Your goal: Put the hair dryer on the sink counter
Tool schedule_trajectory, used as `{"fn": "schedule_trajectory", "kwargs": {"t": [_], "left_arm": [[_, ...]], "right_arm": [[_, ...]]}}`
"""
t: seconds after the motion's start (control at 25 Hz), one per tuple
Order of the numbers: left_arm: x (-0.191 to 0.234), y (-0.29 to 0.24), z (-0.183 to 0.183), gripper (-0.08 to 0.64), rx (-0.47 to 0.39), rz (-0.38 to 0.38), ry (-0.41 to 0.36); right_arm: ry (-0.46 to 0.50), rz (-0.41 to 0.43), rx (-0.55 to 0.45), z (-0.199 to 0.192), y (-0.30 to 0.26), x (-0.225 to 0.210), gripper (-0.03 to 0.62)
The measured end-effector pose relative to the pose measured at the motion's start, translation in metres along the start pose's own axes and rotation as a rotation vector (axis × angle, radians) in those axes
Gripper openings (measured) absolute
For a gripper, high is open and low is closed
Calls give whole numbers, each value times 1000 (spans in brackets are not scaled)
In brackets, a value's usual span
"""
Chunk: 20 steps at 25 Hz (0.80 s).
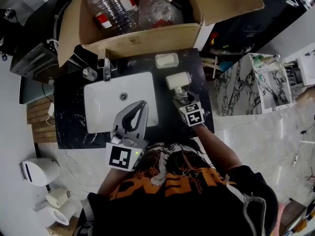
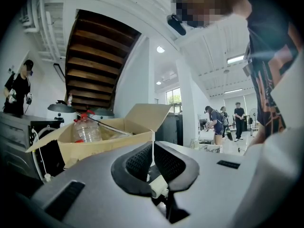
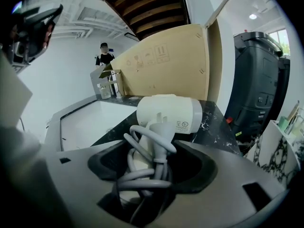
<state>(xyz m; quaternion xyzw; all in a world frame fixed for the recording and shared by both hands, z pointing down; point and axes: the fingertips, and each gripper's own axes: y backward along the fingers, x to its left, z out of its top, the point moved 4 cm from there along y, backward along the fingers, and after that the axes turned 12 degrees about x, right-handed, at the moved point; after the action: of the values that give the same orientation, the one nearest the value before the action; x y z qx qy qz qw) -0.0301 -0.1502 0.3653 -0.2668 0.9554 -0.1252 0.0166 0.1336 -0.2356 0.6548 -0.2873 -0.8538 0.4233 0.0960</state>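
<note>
A person's shoulder (image 1: 197, 195) fills the foreground. The left gripper (image 1: 141, 106) hangs near the sink (image 1: 98, 109), jaws together and empty. The right gripper (image 3: 154, 161) has its jaws apart around the cord-wrapped handle of the hair dryer (image 3: 168, 113), whose body lies just ahead on the black tabletop (image 1: 69, 107).

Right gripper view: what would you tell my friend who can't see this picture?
A white hair dryer, its grey cord wrapped round the handle, sits between the right gripper's open jaws. Under it is a black marble counter with a white sink on the left, and a cardboard box stands behind.
</note>
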Motion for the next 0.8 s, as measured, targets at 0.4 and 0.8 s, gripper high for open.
{"fn": "schedule_trajectory", "kwargs": {"t": [0.4, 0.8], "left_arm": [[1, 5, -4, 32, 7, 0, 3], [-5, 1, -4, 32, 7, -26, 4]], "right_arm": [[-13, -1, -129, 15, 45, 2, 359], [37, 54, -430, 99, 131, 34, 339]]}}
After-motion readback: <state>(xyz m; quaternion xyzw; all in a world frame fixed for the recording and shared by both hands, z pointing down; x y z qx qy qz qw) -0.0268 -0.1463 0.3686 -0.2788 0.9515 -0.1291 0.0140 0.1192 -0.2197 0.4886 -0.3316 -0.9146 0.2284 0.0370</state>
